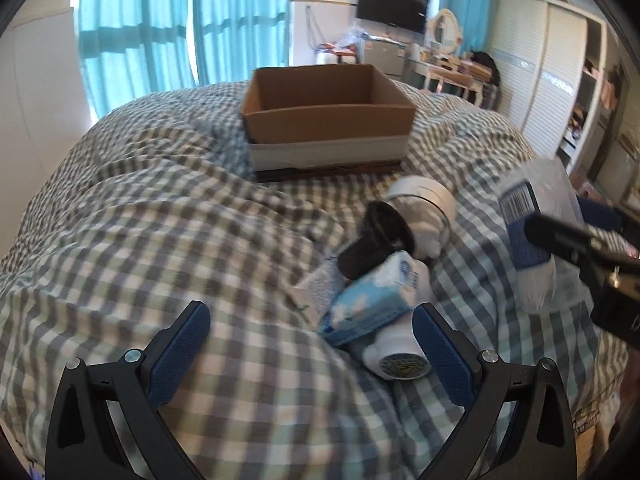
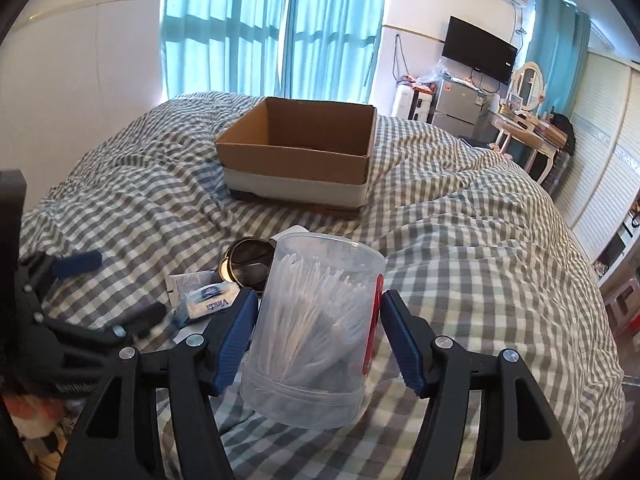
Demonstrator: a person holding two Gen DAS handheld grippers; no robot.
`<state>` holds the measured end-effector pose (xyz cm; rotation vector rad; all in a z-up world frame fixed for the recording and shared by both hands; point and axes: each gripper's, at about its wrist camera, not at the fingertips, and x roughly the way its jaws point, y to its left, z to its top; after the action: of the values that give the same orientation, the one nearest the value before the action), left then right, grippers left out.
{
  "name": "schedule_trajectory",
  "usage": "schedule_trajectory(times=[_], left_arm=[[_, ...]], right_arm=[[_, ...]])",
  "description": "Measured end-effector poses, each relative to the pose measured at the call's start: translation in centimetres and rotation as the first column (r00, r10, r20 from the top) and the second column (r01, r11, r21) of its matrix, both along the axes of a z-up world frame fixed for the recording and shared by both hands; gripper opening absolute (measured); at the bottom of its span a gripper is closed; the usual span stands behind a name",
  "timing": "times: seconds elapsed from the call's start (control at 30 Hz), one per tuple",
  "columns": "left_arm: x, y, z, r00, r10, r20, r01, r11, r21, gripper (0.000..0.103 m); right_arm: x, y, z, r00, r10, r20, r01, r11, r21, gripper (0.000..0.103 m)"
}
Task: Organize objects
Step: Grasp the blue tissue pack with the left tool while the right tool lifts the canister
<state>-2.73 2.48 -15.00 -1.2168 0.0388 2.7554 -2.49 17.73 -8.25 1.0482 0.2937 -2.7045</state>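
A: Right gripper (image 2: 318,332) — status?
B: Fingers closed against a clear plastic jar (image 2: 316,332) of white cotton swabs, lower centre of the right wrist view. The blue pads press both sides, and the jar leans a little to the left.

A: Left gripper (image 1: 310,344)?
B: Fingers spread wide, nothing between them. It sits at the bottom of the left wrist view over the checked bedspread (image 1: 160,208).

A: Remaining items?
B: A pile at lower right of the left view — blue tissue pack (image 1: 370,300) lying on a white bottle (image 1: 394,354), a black cylinder (image 1: 362,258) just above it, and a white jar on its side (image 1: 424,208) behind. All touching or nearly so.

A: Container?
B: Open cardboard box (image 1: 328,120), upper centre in both views, resting on the bedspread well apart from the pile. No contents visible from these angles.
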Motion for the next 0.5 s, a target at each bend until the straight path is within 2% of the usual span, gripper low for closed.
schedule_trajectory(times=[0.17,0.23,0.3,0.33,0.43,0.5], left_arm=[[-1.1,2.4,-1.2,0.998,-0.056,0.016,0.056,0.997,-0.044,0.103],[-1.7,2.7,-1.4,0.998,-0.062,0.020,0.063,0.997,-0.049,0.099],[-2.3,2.8,-1.6,0.998,-0.065,0.024,0.066,0.997,-0.036,0.080],[-2.5,2.8,-1.7,0.997,-0.068,0.030,0.069,0.997,-0.023,0.077],[-2.9,2.1,-1.9,0.996,-0.074,0.048,0.072,0.996,0.046,0.056],[-2.8,1.8,-1.9,0.995,-0.088,0.050,0.083,0.993,0.078,0.036]], right_arm=[[0.2,0.3,-0.2,1.000,0.006,0.006,-0.006,1.000,-0.004,0.063],[0.3,0.5,-0.3,1.000,0.006,0.006,-0.006,1.000,-0.009,0.063],[0.2,0.6,-0.5,1.000,0.006,0.012,-0.006,1.000,-0.013,0.063],[0.2,0.6,-0.5,1.000,0.006,0.013,-0.005,1.000,-0.015,0.063],[0.3,0.7,-0.5,1.000,0.006,0.013,-0.006,1.000,-0.018,0.063],[0.2,0.6,-0.6,1.000,0.008,0.013,-0.007,1.000,-0.016,0.063]])
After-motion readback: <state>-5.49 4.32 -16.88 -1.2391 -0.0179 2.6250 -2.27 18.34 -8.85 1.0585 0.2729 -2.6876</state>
